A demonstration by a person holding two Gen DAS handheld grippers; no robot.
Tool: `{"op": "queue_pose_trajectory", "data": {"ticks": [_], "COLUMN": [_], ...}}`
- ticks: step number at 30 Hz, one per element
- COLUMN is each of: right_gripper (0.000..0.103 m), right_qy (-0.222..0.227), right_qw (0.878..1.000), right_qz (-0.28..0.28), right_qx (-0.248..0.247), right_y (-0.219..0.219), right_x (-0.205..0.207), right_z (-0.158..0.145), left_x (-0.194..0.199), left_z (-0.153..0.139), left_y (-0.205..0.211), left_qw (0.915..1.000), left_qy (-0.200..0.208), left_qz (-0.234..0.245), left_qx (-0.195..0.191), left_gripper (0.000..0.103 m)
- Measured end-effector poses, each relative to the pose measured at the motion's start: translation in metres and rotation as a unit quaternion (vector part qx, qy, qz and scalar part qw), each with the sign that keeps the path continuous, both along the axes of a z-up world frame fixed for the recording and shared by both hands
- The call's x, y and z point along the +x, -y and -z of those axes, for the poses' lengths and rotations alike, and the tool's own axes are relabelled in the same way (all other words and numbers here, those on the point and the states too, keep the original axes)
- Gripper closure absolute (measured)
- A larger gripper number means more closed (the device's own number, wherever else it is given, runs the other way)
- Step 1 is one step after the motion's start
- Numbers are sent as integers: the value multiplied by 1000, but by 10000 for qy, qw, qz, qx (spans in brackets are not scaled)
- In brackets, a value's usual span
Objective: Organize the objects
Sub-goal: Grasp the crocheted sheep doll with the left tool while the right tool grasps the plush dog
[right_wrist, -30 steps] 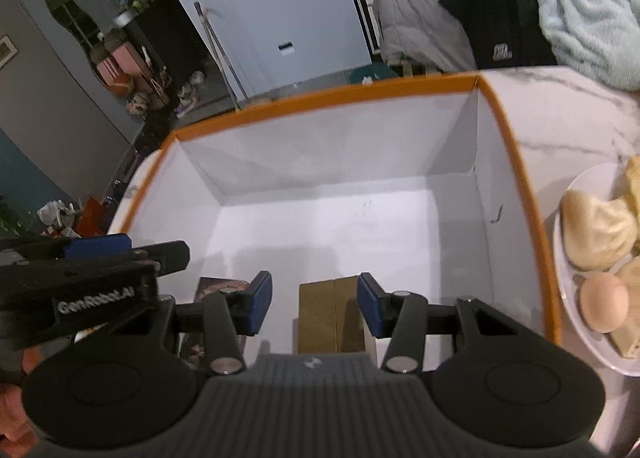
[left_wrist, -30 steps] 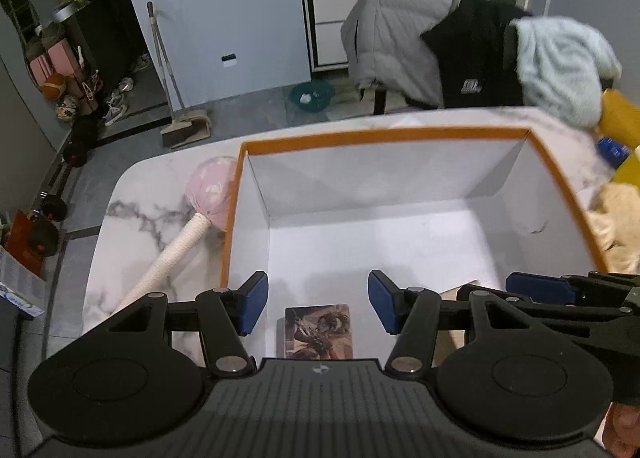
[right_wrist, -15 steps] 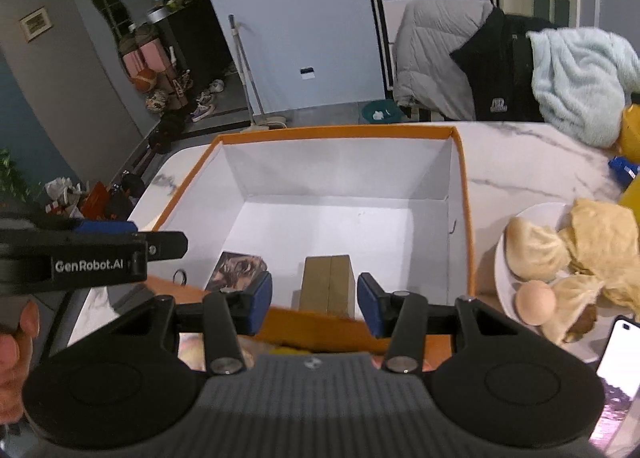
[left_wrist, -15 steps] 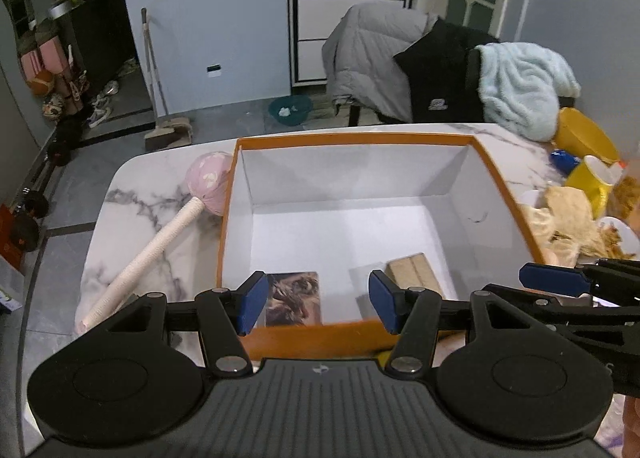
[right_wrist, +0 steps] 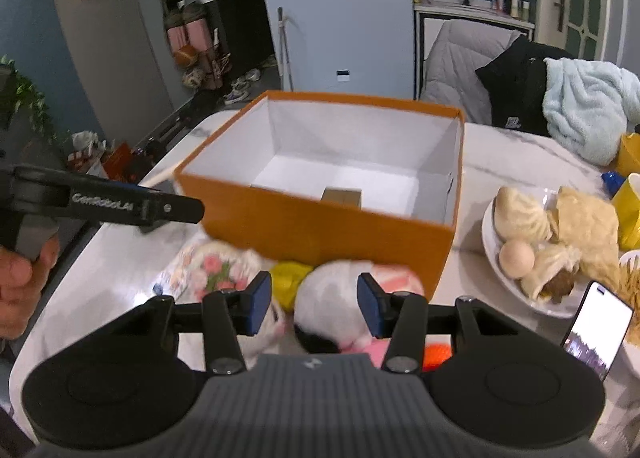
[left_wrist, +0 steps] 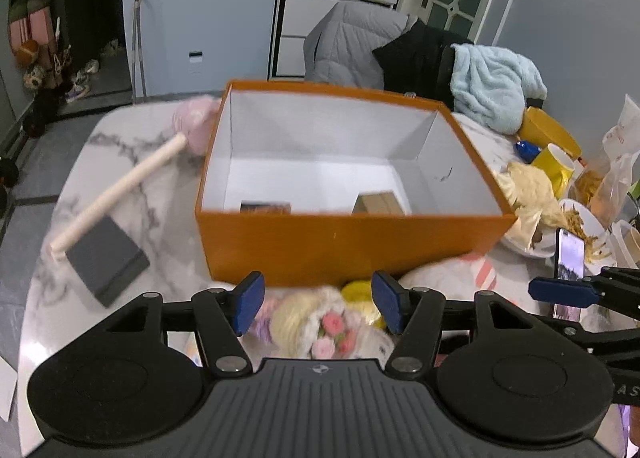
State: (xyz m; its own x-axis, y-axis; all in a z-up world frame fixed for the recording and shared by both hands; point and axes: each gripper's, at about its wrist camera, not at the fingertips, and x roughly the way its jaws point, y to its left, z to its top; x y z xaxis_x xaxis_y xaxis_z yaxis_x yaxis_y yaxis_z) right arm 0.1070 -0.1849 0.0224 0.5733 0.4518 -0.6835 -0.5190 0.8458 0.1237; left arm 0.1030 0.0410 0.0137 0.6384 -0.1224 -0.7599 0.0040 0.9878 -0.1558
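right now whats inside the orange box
Inside the orange box: a brown cardboard pack and a picture card, both partly hidden by the near wall, which covers the front floor.

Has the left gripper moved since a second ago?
Yes. The left gripper has pulled back out of the orange box; its open jaws now sit short of the near wall, above the toys.

Blurred soft toys (left_wrist: 320, 322), half hidden behind the left gripper (left_wrist: 318, 308)
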Motion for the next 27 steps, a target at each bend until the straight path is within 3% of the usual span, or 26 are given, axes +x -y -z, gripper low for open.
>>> {"op": "queue_pose_trajectory", "data": {"ticks": [11,17,23,27], "right_gripper": [52,51,51,51], "right_qy": [-82,-57,-58,-199], "right_qw": [9963,9926,9877,9851], "right_qz": [-657,-892,-1123,-1211], "right_qx": [-543,-820,-1086,-1204], "right_y": [-15,-22,-23,-23], "right_x": [-23,-33,-38,-36], "right_z": [27,35,45,55], "left_x": [-24,-27,-27,-22], "left_z": [29,40,49,55], "left_y": [-2,8,10,11], "left_qw": [9996,9994,9990,9965], "left_qy": [-89,-134,-286,-493], "left_qz": [24,324,290,375], "left_qx": [-258,29,-161,-566], "left_gripper": [30,30,30,30]}}
